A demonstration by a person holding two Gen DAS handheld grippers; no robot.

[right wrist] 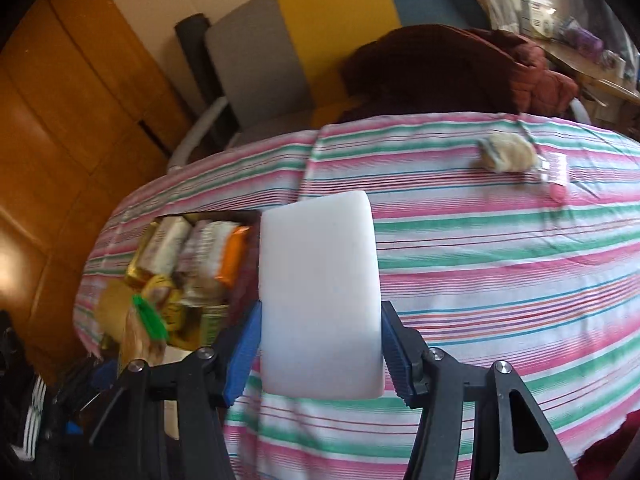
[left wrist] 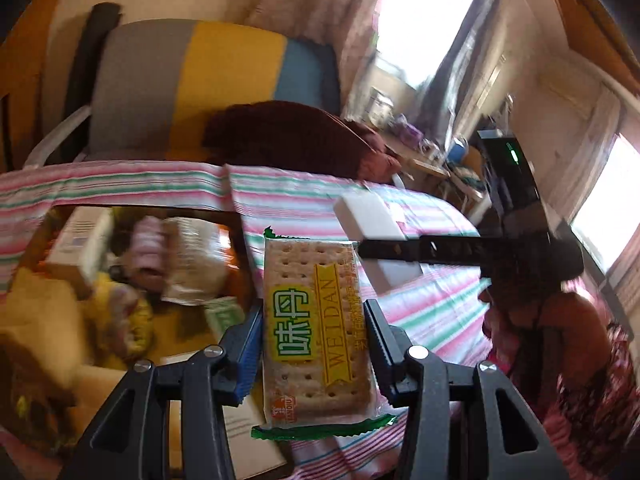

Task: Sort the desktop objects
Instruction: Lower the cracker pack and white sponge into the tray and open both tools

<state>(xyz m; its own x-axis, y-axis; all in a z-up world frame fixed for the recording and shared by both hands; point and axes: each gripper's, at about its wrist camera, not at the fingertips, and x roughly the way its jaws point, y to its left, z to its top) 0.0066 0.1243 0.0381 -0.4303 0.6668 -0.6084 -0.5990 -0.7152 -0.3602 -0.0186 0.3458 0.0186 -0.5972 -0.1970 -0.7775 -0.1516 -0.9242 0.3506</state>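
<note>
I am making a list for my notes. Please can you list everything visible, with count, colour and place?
cracker packet: one, beige and green, in the left hand-held gripper
white block: one, white, in the right hand-held gripper
box of snacks: one, mixed colours, left on table
striped cloth: one, pink, green, white, covering table
small wrapped items: about two, beige and pink, far right
chair: one, grey, yellow, blue, behind table
brown cloth: one, on chair
left hand-held gripper: black, blue pads
right hand-held gripper: black, blue pads

The cracker packet (left wrist: 316, 332) reads "WEIDAN" on a yellow ribbon beside large green-edged Chinese characters.
</note>
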